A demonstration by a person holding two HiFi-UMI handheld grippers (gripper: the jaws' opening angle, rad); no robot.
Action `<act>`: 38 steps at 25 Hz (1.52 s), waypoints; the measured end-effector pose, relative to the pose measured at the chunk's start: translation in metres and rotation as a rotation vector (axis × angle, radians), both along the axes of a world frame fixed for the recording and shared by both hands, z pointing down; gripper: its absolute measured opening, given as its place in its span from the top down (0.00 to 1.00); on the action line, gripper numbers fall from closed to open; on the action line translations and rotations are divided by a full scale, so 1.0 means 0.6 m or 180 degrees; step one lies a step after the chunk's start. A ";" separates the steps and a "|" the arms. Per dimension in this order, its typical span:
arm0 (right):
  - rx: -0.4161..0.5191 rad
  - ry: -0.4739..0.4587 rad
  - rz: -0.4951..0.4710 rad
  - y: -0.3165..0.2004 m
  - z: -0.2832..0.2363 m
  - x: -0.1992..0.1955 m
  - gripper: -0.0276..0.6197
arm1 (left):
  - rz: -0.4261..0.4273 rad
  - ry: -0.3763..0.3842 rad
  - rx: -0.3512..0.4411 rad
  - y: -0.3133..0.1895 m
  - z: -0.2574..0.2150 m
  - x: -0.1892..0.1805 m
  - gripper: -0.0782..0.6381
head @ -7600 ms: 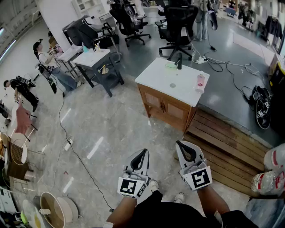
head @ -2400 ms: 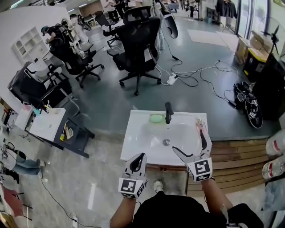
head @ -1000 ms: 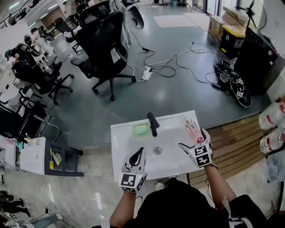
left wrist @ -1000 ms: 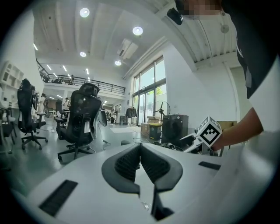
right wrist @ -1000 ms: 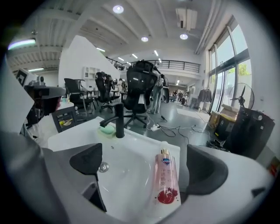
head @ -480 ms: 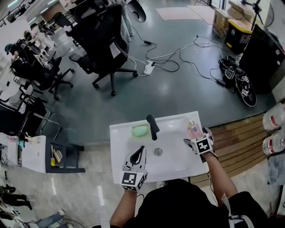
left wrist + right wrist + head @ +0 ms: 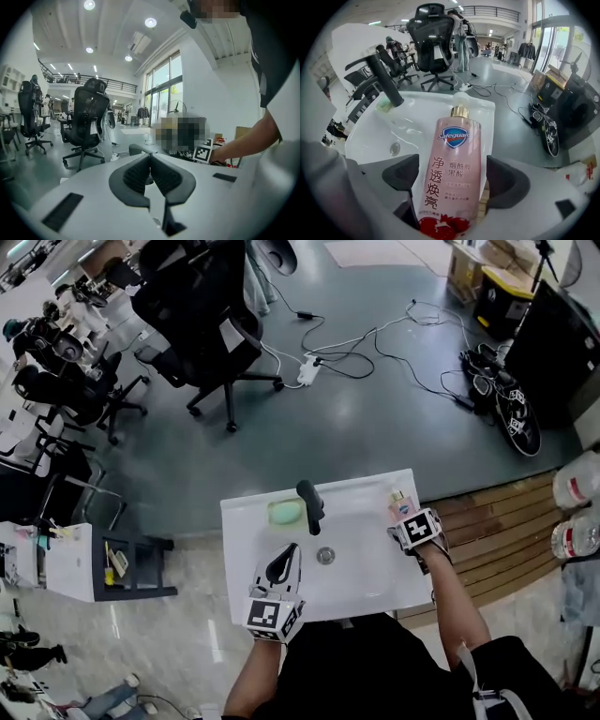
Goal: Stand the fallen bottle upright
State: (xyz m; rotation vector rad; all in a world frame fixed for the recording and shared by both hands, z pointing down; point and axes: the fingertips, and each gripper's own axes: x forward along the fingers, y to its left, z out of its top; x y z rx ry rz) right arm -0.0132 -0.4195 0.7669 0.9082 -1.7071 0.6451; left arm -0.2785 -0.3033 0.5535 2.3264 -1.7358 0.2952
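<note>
A pink soap bottle with a gold collar lies on its side along the right rim of the white sink counter, neck pointing away from me. In the head view only its top end shows past my right gripper. That gripper points steeply down over the bottle. Its jaws are closing on the bottle's lower body, and a small gap shows at each pad. My left gripper hovers over the basin's near left side, its jaws shut and holding nothing.
A black faucet stands at the back of the basin with a green soap bar to its left and the drain in front. A wooden platform lies right of the counter. Office chairs and cables are beyond.
My right gripper has come down and tipped over the lying bottle at the counter's right. The left gripper has edged forward over the basin.
</note>
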 end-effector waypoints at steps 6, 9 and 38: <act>-0.0155 -0.0041 -0.0016 -0.017 0.008 -0.021 0.38 | 0.0101 0.0095 -0.0089 -0.005 0.016 -0.013 0.87; -0.0307 0.0029 -0.0012 -0.010 0.014 -0.025 0.42 | 0.0210 0.0139 -0.0059 -0.004 0.013 -0.019 0.87; -0.0096 -0.0322 0.0125 0.016 -0.023 -0.043 0.48 | 0.0410 0.0221 -0.0089 0.038 0.031 -0.084 0.87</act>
